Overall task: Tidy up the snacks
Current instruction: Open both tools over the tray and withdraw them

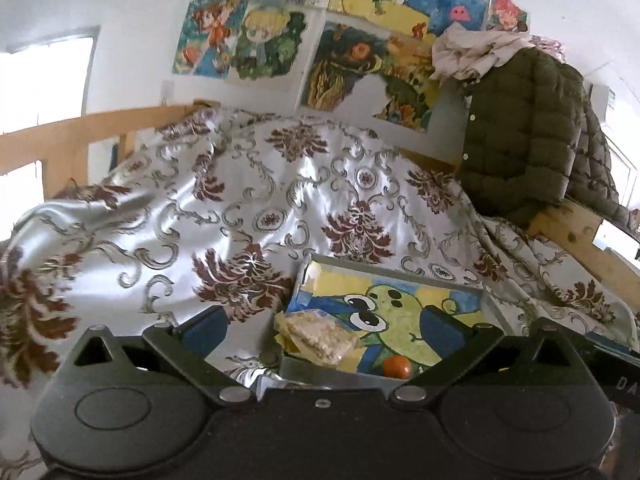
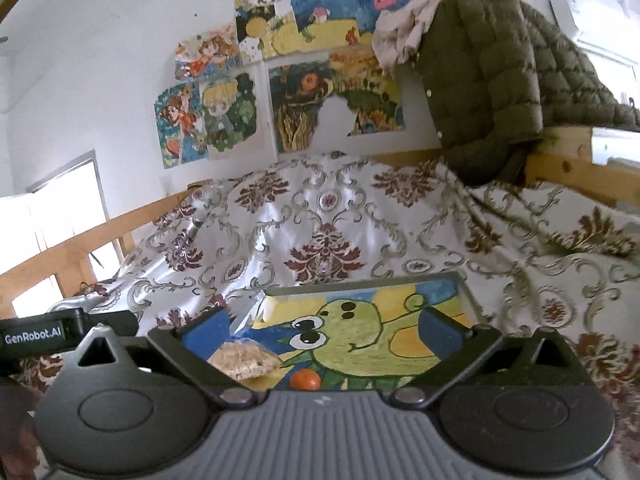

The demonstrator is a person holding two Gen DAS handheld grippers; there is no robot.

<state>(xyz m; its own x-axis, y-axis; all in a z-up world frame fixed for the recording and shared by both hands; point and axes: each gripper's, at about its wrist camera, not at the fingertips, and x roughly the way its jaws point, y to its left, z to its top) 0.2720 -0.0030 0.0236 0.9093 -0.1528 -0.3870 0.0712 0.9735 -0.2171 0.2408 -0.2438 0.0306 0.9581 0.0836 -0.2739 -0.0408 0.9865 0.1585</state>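
With a clear bag of crackers [image 2: 245, 359] and a small orange [image 2: 305, 379] already in the frog-painted tray [image 2: 466, 292], I judge the task well along, my left gripper [image 1: 320, 326] and right gripper [image 2: 322, 326] both wide and empty.

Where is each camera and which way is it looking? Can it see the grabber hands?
Left wrist view: sits on the left gripper, looking forward over the patterned cloth at the frog tray; its own two open fingers show.
Right wrist view: sits on the right gripper, facing the same frog tray more squarely; its open fingers show, plus part of the other gripper at the left edge.
Both share: the cracker packet, orange fruit, wall drawings and green jacket.
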